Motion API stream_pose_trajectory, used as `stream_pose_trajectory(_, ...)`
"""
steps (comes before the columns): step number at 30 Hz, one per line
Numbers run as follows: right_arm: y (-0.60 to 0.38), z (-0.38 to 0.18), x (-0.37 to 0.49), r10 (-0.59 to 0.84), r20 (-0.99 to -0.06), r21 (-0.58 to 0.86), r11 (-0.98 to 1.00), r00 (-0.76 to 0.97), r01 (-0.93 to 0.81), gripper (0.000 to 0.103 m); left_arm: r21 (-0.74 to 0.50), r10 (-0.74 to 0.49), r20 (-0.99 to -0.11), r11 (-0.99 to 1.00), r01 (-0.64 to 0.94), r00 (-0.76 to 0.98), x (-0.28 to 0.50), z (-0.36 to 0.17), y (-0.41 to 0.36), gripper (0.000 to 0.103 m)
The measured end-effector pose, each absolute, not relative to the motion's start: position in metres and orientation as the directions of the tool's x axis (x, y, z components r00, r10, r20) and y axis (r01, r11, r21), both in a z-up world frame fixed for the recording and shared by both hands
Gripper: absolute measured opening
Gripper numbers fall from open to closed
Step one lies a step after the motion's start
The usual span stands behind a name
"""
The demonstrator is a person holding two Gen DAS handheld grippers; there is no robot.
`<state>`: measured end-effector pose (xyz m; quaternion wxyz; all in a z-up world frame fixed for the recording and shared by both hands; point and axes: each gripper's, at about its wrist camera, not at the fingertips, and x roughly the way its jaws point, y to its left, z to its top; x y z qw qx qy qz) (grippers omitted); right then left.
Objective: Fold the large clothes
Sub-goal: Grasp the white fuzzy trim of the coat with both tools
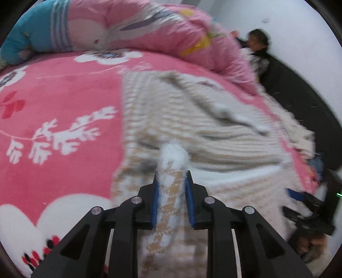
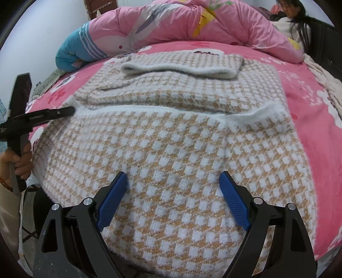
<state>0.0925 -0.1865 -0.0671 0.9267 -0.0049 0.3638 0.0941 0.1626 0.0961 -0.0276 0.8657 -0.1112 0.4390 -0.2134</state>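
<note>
A large beige-and-white checked sweater (image 2: 171,136) lies spread on the pink bed, with a folded sleeve across its far part. In the left wrist view my left gripper (image 1: 172,181) is shut on a bunched fold of the sweater (image 1: 171,169) at its side edge. The right wrist view shows the same left gripper (image 2: 71,111) at the sweater's left edge, held by a hand (image 2: 19,162). My right gripper (image 2: 173,181) hovers over the near part of the sweater, jaws wide open, nothing between its blue pads (image 2: 111,201).
A pink floral blanket (image 1: 64,102) covers the bed. A rolled pink and blue duvet (image 2: 171,23) lies along the far side. A person (image 2: 292,15) sits at the far right corner beside a dark headboard (image 1: 299,102). The right gripper (image 1: 307,213) shows at the bed's edge.
</note>
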Motion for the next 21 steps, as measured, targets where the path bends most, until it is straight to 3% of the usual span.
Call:
stream_pose_trajectory(2,-0.187,-0.067,0.092,0.172,-0.675,0.060,0.982,0.717,-0.179,0.082,-0.350,-0.459,-0.721,0.888,0.300,0.519,0.153,-0.023,0.089,0.020)
stream_pose_trajectory(5,-0.190,-0.067,0.092,0.181,-0.674,0.067,0.981,0.716,-0.185,0.083,-0.121,-0.246,-0.814,0.958,0.261,0.527,0.151,-0.033,0.069,0.025)
stream_pose_trajectory(10,-0.201,-0.057,0.078,0.202,-0.663,0.081,0.977,0.720,-0.199,0.080,0.097,-0.061,-0.810,0.967,0.235,0.583,0.141,-0.038,0.042,0.026)
stream_pose_trajectory(15,-0.215,-0.064,0.064,0.167,-0.692,0.031,0.979,0.702,-0.202,0.073,0.183,0.026,-0.788,0.964,0.194,0.615,0.135,-0.041,0.032,0.026)
stream_pose_trajectory(21,-0.255,-0.047,0.036,0.215,-0.678,0.089,0.973,0.703,-0.212,0.062,0.190,0.038,-0.784,0.965,0.182,0.619,0.133,-0.042,0.032,0.025)
